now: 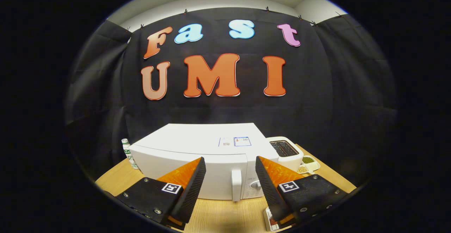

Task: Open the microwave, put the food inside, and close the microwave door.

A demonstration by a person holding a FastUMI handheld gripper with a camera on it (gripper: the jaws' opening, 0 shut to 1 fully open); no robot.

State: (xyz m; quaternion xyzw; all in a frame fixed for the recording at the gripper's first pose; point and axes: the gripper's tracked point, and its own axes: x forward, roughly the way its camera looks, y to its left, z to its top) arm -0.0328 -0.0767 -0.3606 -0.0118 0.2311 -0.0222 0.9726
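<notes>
While my gripper hovers with its fingers spread wide and holding nothing, the white microwave sits straight ahead on the wooden table, door closed. Its handle, an upright white bar, stands just beyond my fingertips, framed in the gap between them. My fingers point level at the door, one to each side of the handle. Past the microwave's right side stand a toaster and a small dish of food; a bottle stands to its left.
</notes>
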